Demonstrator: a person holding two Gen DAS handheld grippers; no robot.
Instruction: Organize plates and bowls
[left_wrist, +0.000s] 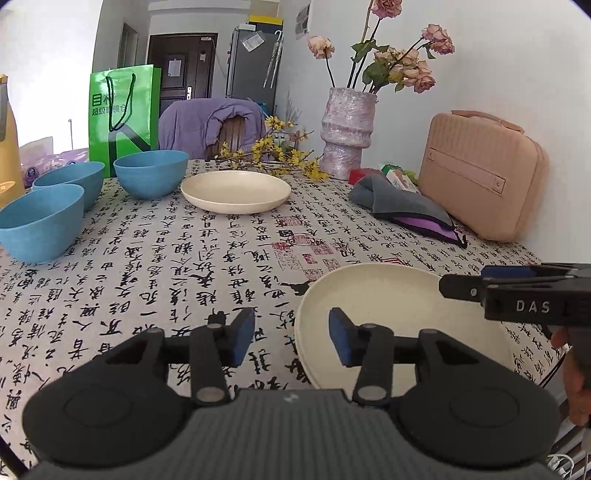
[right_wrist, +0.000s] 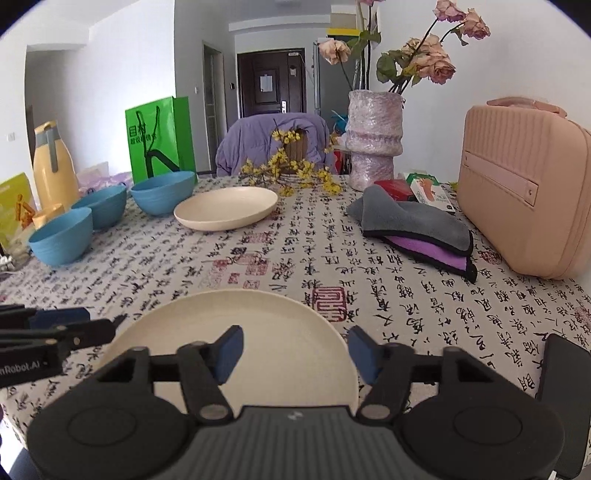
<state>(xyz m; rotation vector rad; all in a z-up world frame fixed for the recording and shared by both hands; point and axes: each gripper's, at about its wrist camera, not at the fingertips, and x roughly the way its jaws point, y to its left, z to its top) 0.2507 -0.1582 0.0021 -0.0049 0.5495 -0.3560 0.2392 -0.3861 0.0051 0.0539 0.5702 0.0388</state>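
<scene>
A cream plate (left_wrist: 388, 295) (right_wrist: 240, 317) lies on the calligraphy tablecloth close in front of both grippers. My left gripper (left_wrist: 291, 332) is open and straddles the plate's left rim without its pads pressing on it. My right gripper (right_wrist: 295, 347) is open across the right rim in the same way. Each gripper shows side-on at the edge of the other's view: the right gripper (left_wrist: 448, 286), the left gripper (right_wrist: 110, 326). A second cream plate (left_wrist: 236, 190) (right_wrist: 225, 206) sits farther back. To its left stand three blue bowls (left_wrist: 38, 221) (left_wrist: 70, 181) (left_wrist: 151, 173), each apart from the others.
At the back stand a pink vase (left_wrist: 345, 129) of dried roses and a yellow flower branch (left_wrist: 273, 151). A pink case (left_wrist: 480, 177) and a folded grey and purple cloth (left_wrist: 406, 206) are at the right. A green bag (left_wrist: 123, 110) and a yellow flask (right_wrist: 51, 166) stand back left.
</scene>
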